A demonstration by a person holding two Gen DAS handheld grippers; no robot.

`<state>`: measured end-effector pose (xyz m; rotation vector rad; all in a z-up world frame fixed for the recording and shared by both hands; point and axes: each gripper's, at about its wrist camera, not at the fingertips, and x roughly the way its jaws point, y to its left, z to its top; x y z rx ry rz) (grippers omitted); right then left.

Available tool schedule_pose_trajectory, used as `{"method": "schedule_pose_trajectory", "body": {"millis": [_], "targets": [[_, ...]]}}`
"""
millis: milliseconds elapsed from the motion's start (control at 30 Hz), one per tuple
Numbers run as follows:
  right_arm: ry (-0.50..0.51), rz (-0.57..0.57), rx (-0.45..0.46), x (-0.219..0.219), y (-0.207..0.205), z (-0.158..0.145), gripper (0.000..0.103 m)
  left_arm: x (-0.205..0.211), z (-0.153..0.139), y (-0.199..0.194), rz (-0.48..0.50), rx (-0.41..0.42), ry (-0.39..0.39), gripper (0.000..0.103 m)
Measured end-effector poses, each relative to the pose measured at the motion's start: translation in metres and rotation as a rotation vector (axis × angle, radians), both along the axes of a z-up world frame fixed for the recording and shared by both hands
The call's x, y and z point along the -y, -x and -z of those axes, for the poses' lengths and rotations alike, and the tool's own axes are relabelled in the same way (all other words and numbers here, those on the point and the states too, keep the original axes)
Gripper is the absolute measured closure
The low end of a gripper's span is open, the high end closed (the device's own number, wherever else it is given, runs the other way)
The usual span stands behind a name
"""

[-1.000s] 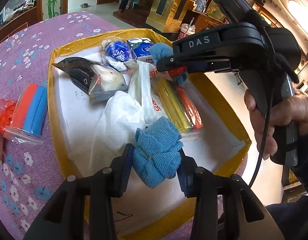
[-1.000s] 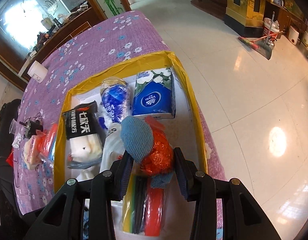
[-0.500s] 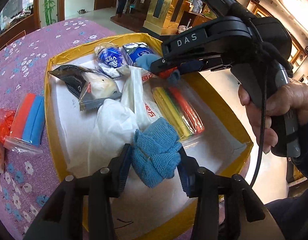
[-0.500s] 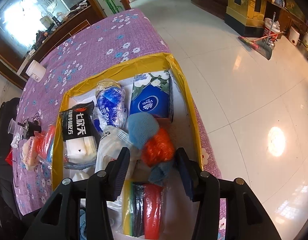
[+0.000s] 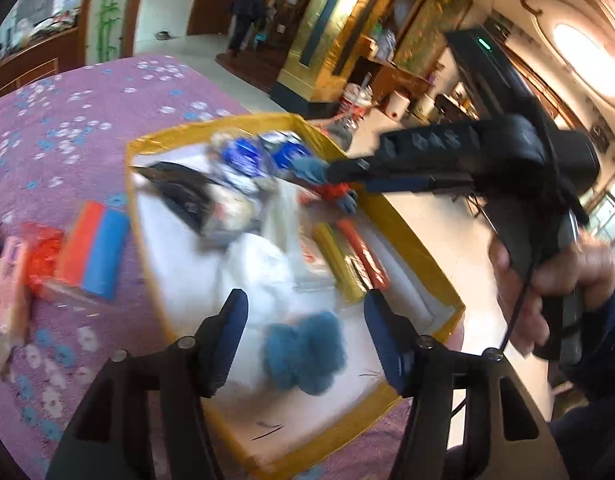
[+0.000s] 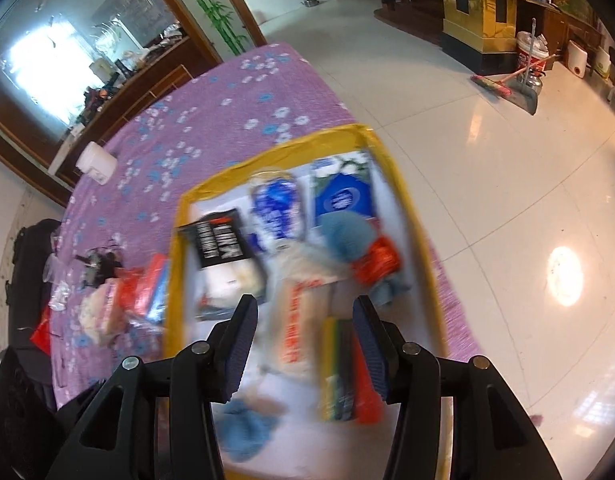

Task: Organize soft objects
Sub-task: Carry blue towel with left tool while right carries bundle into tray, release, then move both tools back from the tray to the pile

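A blue knitted cloth (image 5: 305, 354) lies on the white floor of the yellow-rimmed box (image 5: 407, 220), near its front edge. My left gripper (image 5: 307, 340) hovers just above it. Its jaws are opening, with a gap on each side of the cloth. A bundle of blue and orange soft pieces (image 6: 359, 248) rests in the box (image 6: 267, 160) by the right wall. My right gripper (image 6: 305, 344) stands open above the box with nothing between its fingers. In the left wrist view the right gripper (image 5: 335, 172) is raised over that bundle (image 5: 339, 196), held by a person's hand.
The box also holds two blue tissue packs (image 6: 343, 196), a black packet (image 6: 221, 238), a white bag (image 5: 259, 264) and a yellow and red pack (image 5: 347, 256). Red and blue sponges (image 5: 93, 256) lie on the purple flowered tablecloth left of it. Tiled floor drops off at the right.
Both grippers let go and rose. The left one released the blue cloth onto the box floor. The right one released the blue and orange bundle, which now lies by the right wall.
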<state>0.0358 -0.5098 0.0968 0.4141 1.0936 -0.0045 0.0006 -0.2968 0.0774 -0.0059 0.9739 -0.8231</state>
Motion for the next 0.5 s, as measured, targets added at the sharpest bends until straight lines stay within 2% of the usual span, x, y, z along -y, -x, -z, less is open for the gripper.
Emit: {"method": "schedule_pose_trajectory", "body": {"millis": [133,367,500], "targets": [[-0.036,-0.022,0.019,-0.033,0.009,-0.009,0.048,-0.042,-0.010,-0.009,-0.061,-0.016,0.033,0.044],[-0.080,-0.045,0.032,-0.099,0.033,-0.009,0.048,-0.119,-0.019,-0.010,-0.132,-0.020,0.032,0.043],[-0.083,-0.076,0.028,-0.127,0.047,-0.008,0.048,-0.161,-0.013,-0.010,-0.151,-0.029,0.019,0.043]]}}
